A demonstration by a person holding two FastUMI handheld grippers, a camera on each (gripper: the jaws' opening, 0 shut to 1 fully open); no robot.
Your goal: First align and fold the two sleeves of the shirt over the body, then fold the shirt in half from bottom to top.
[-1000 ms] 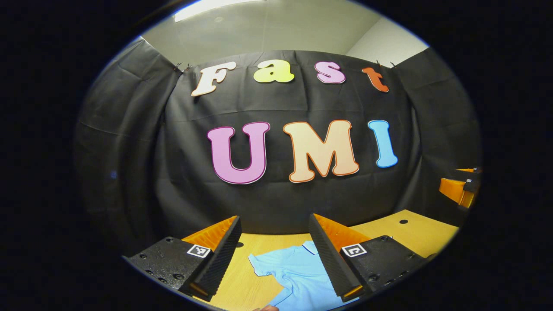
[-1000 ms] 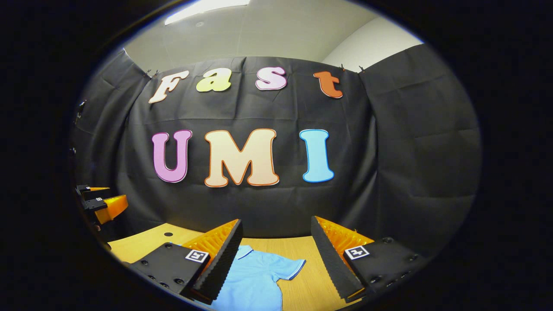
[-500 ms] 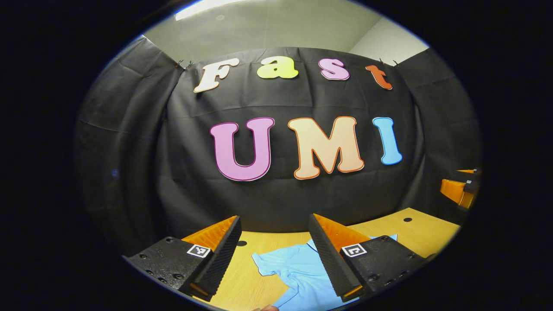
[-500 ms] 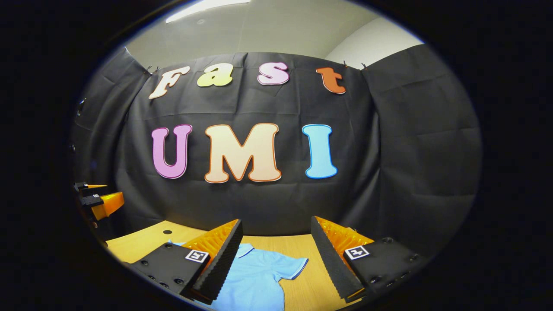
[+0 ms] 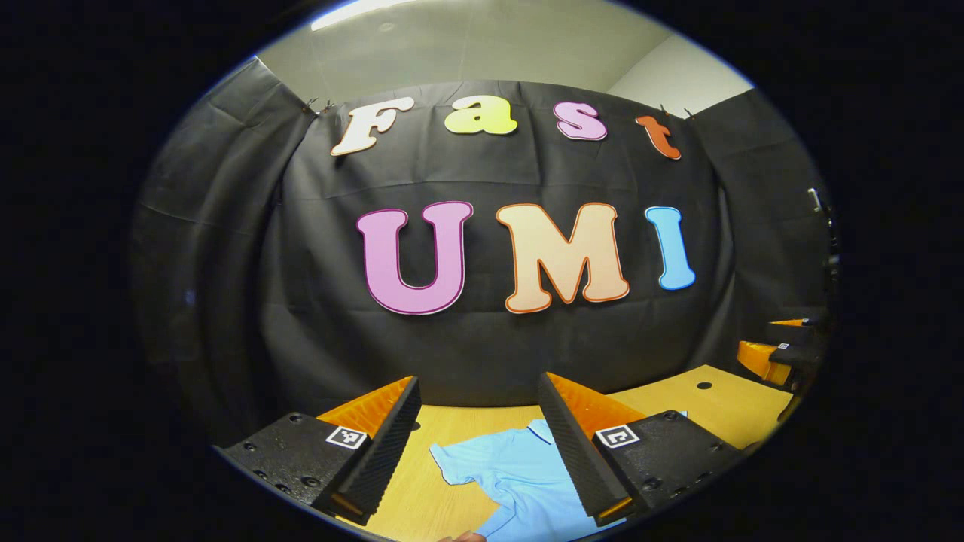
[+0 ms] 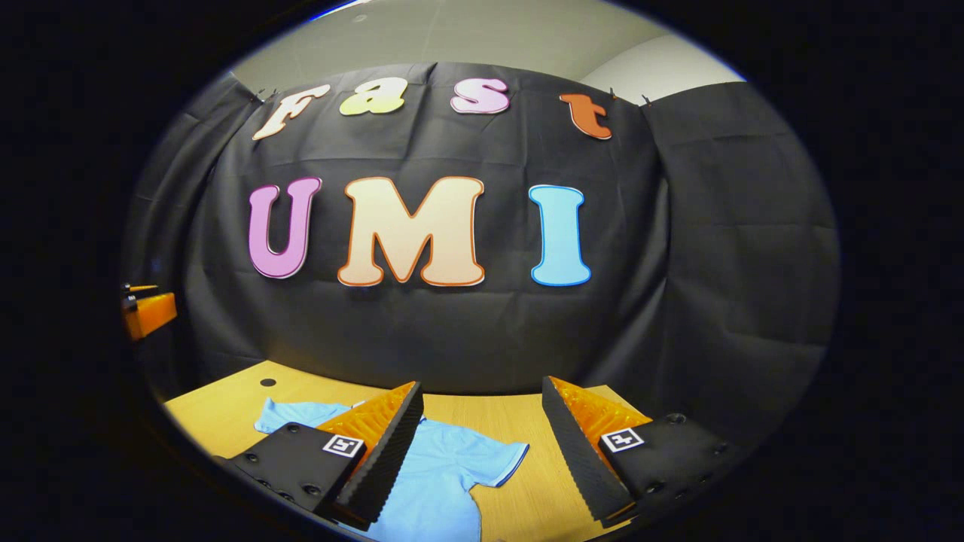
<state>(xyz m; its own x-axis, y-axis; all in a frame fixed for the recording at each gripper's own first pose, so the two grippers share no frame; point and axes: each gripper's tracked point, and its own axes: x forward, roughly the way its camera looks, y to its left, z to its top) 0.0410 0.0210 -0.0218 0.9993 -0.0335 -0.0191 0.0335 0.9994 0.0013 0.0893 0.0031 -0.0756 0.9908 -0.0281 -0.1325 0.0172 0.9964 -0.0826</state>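
A light blue short-sleeved shirt [image 5: 520,474] lies flat on the wooden table [image 5: 715,403], collar toward the back wall. In the left gripper view its left sleeve [image 5: 452,459] spreads between my fingers. My left gripper [image 5: 478,452] hovers open above the shirt, holding nothing. In the right gripper view the shirt [image 6: 444,482] shows both sleeves, one [image 6: 504,459] between my fingers and one [image 6: 290,414] behind the left finger. My right gripper [image 6: 482,452] is open above the shirt and touches nothing. The right gripper [image 5: 776,354] also appears at the far right of the left gripper view, the left gripper [image 6: 147,312] at the far left of the right gripper view.
The black cloth wall stands right behind the table's far edge. A small dark hole [image 5: 704,385] marks the tabletop at the right; it appears again [image 6: 267,382] in the right gripper view. A fingertip [image 5: 463,537] peeks at the bottom edge of the left gripper view.
The right gripper has tipped down and dropped lower, so more of the table and the shirt's far sleeve come into its view. The left gripper shifted only slightly. Both stay open.
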